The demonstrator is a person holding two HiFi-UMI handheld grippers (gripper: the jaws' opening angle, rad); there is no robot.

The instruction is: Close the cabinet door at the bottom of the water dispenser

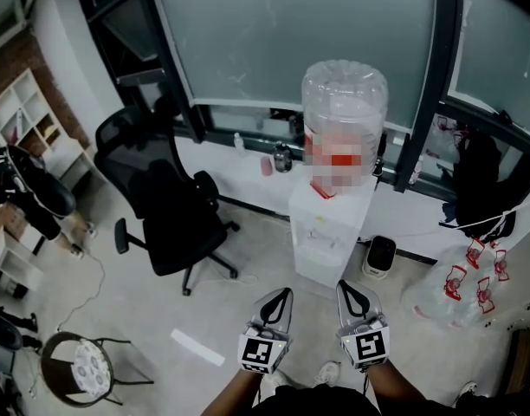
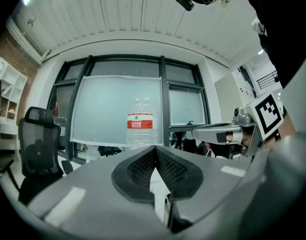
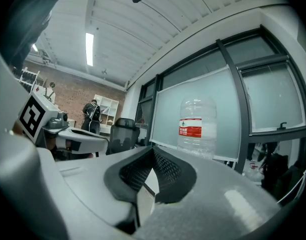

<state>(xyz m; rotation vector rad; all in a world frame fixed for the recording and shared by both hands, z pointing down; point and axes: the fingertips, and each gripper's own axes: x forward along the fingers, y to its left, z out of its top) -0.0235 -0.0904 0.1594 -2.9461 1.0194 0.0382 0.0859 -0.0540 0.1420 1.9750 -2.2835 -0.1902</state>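
Note:
The white water dispenser (image 1: 327,228) stands by the window with a large clear bottle (image 1: 343,111) on top. From this steep angle its lower front is foreshortened, and I cannot tell how the cabinet door stands. My left gripper (image 1: 281,300) and right gripper (image 1: 350,291) hover side by side just short of the dispenser's base, both shut with nothing between the jaws. In the left gripper view the left gripper (image 2: 155,147) has the bottle (image 2: 141,129) straight ahead of its tips. In the right gripper view the right gripper (image 3: 152,148) has the bottle (image 3: 197,126) slightly right.
A black office chair (image 1: 174,211) stands left of the dispenser. A round stool (image 1: 79,367) sits at the lower left. A small white appliance (image 1: 380,256) and a bag of empty bottles (image 1: 464,289) lie to the right. A person (image 1: 27,193) stands by the far-left shelves.

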